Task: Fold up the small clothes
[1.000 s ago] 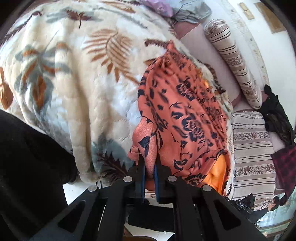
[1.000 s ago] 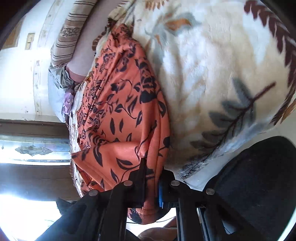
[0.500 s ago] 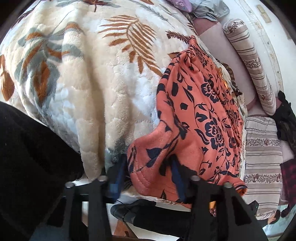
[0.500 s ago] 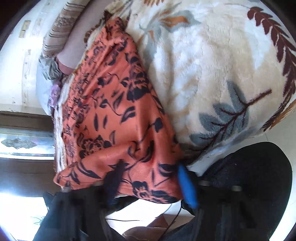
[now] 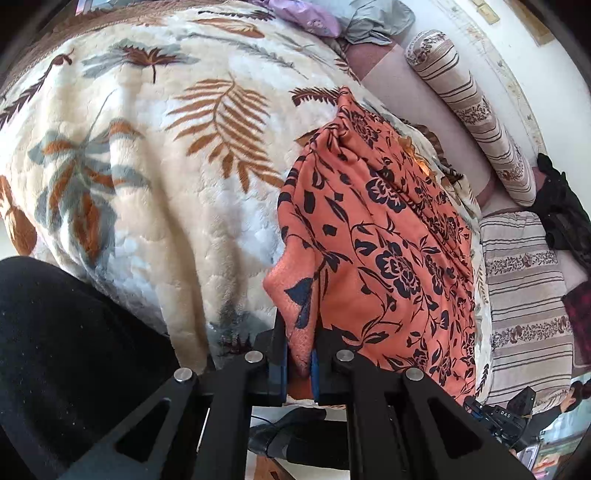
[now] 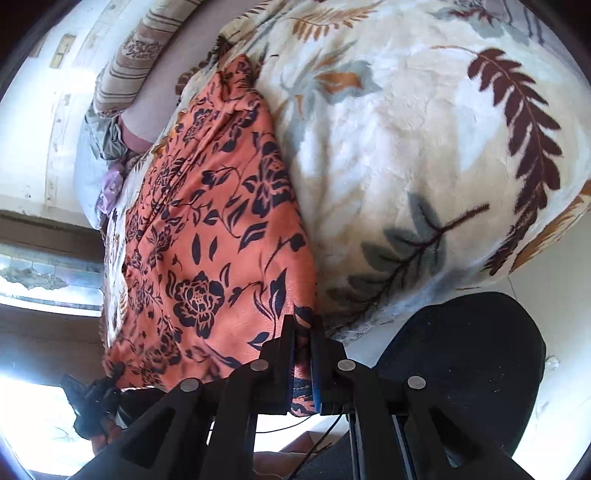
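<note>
So there's this orange garment with a navy flower-and-vine print [image 5: 384,236] lying on a plush cream blanket covered in brown, rust and grey leaf shapes [image 5: 155,155], and it runs from the near edge of the bed up toward the far side, bunching into a crumpled peak at the far end. Both of the black 2-finger grippers are clamped on its near hem. The left gripper [image 5: 300,354] has its jaws nearly together with a thick fold of the orange cloth squeezed between the blue-lined pads, at the corner sitting next to bare blanket. The right gripper [image 6: 303,354] is doing the same at the other near corner, jaws pinched tight on a bit of hem with a dark printed patch, right where the fabric meets the blanket's edge. The near edge of the garment hangs slightly over the side of the bed between the 2 grips, with a fair few wrinkles across it. Farther back there's a striped beige bolster pillow [image 5: 476,110] against the pale wall, a striped cushion [image 5: 524,295] beside the garment, plus a lilac cloth [image 5: 306,18] and a grey one [image 5: 376,18] heaped near the head end. Something black and soft [image 5: 74,350] fills the lower corner of each view, can't tell what it is.
</note>
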